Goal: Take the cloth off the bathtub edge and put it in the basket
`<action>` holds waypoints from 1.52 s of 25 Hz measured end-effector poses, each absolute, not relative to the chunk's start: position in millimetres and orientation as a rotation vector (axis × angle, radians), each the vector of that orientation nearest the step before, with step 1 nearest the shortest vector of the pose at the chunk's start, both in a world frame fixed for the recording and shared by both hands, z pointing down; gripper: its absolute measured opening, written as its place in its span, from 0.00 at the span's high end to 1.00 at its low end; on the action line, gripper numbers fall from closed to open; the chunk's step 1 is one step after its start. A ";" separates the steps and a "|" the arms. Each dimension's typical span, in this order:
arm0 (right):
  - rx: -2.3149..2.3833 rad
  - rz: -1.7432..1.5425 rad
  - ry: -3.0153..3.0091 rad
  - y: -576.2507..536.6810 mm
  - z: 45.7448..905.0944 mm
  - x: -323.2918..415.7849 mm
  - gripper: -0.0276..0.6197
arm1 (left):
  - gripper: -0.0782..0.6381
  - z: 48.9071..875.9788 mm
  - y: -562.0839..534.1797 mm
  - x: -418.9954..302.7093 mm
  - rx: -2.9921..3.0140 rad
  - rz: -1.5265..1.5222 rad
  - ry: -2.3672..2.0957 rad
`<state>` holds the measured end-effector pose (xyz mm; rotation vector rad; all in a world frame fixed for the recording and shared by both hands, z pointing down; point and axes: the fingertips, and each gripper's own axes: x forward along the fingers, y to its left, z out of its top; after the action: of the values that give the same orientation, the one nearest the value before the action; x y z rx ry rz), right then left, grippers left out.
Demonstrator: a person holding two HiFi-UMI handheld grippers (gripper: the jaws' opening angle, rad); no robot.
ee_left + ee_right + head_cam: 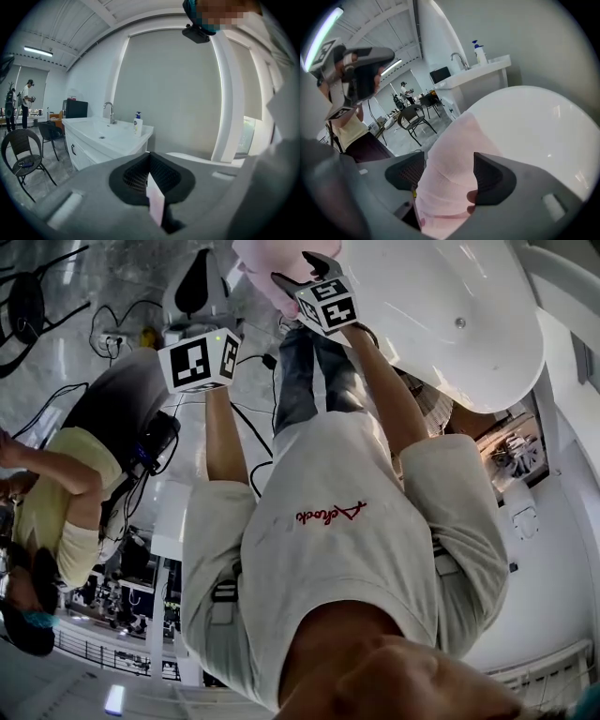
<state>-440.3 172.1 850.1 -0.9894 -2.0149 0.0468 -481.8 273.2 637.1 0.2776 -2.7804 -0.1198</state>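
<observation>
Cloth [449,187], pink and bunched, is lying draped over the rounded edge of the white bathtub [534,126], and it is sitting directly ahead of the right tool [447,164], already inside its span. That tool's jaws are standing wide apart, one dark pad on the left of the fabric and one on the right, so they are straddling the cloth across its width. The pads are not visibly squeezing it, so nothing is being held yet. The cloth's long axis is running away from the tool, from the near end between the pads toward the far left along the tub rim, roughly in line with the way the tool is pointing. Judging from this, the next move is calling only for the jaws to come together, not for any sideways correction.

The left tool [150,157] is hanging well apart from the cloth, facing a sink cabinet [101,136], with its jaws pressed together; a thin pale strip is showing at their seam, and what it is cannot be told. The right hand is therefore clearly the nearer one. No basket is showing in any view.
</observation>
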 end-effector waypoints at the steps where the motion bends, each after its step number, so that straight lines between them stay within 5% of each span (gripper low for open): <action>1: -0.980 0.038 -1.997 174.5 858.0 -440.5 0.43 | 0.89 638.5 271.3 -480.5 0.279 -0.119 -2.777; 9: -0.963 0.058 -1.870 188.9 890.4 -440.7 0.46 | 0.89 637.0 273.5 -479.4 0.267 -0.132 -2.780; 20: -1.058 0.068 -1.840 197.2 870.8 -433.2 0.88 | 0.89 624.7 278.6 -482.1 0.276 -0.116 -2.791; 38: -1.113 0.662 -2.117 185.3 685.0 -461.4 0.92 | 0.89 553.7 258.0 -473.1 0.341 -0.083 -2.890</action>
<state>-461.4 185.3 685.0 -1.1135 -2.1175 0.6621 -473.1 258.0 553.7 0.3407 -2.8899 -0.0833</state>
